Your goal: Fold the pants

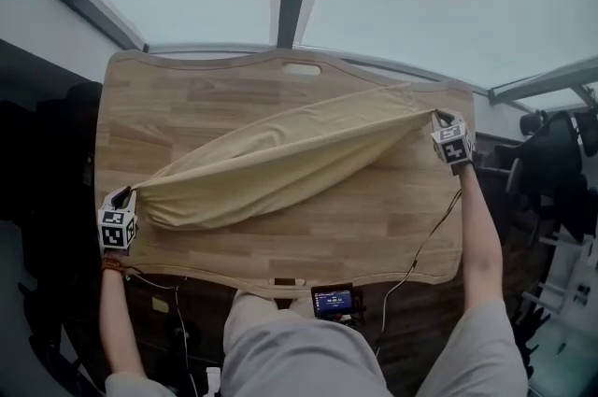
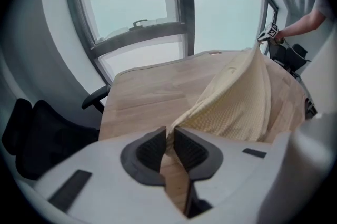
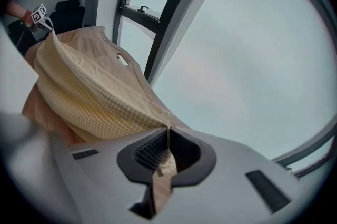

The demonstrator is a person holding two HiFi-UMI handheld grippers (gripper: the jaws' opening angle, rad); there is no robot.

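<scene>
Grips one end of the pale-yellow, fine-checked cloth pants [image 1: 271, 162] in the left gripper [image 2: 169, 143], jaws narrowed to a slit on a thin pinch of fabric. Clamps the opposite end in the right gripper [image 3: 167, 150], jaws almost together on the cloth edge. Holds the garment stretched, sagging between both, over the light wooden counter [image 1: 206, 106]; contact of the lower fold with the wood unclear.
</scene>
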